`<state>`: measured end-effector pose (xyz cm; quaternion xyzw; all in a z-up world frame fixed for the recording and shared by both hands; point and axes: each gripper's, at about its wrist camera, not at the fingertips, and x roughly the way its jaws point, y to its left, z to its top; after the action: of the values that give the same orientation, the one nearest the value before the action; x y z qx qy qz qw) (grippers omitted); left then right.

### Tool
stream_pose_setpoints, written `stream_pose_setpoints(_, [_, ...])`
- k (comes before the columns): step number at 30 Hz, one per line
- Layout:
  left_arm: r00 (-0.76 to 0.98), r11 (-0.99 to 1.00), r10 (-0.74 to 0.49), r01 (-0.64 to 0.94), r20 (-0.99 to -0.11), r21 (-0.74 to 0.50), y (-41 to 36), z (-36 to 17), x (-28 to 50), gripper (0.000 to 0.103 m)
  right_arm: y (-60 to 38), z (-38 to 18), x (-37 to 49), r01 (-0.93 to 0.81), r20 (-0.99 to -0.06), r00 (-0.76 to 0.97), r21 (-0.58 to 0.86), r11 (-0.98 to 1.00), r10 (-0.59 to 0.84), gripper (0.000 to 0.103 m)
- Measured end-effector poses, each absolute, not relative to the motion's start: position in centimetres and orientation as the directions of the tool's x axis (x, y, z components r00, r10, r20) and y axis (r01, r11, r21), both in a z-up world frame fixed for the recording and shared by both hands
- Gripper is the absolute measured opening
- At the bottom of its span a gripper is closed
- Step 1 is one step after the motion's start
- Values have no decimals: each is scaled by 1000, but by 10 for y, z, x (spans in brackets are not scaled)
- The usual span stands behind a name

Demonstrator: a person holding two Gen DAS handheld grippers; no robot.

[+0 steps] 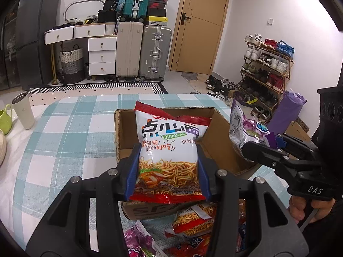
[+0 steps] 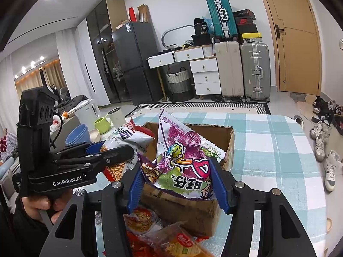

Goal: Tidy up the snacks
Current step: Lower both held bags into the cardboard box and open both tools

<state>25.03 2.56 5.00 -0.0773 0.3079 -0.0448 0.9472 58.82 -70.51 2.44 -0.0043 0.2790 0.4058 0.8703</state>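
Observation:
My left gripper [image 1: 168, 169] is shut on a red and white noodle snack bag [image 1: 169, 150] and holds it upright over the open cardboard box [image 1: 223, 150]. My right gripper [image 2: 176, 175] is shut on a purple and white snack bag [image 2: 182, 156], held above the same box [image 2: 228, 147]. In the left wrist view the right gripper [image 1: 272, 147] holds the purple bag [image 1: 244, 128] beside the box's right wall. In the right wrist view the left gripper [image 2: 103, 152] holds the noodle bag [image 2: 126, 139] at the box's left side.
More snack bags [image 1: 193, 220] lie on the checked tablecloth [image 1: 70, 132] in front of the box, also in the right wrist view [image 2: 163, 235]. A white tumbler [image 1: 23, 111], green mug [image 1: 5, 122] and blue bowls [image 2: 78, 135] stand at the left.

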Motion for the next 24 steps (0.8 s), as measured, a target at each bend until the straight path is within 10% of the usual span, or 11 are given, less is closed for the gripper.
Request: stream_pose_setpoints(24, [764, 988, -120, 28, -633, -154, 22, 20, 291, 45, -690, 13, 618, -718, -511, 487, 227, 658, 708, 66])
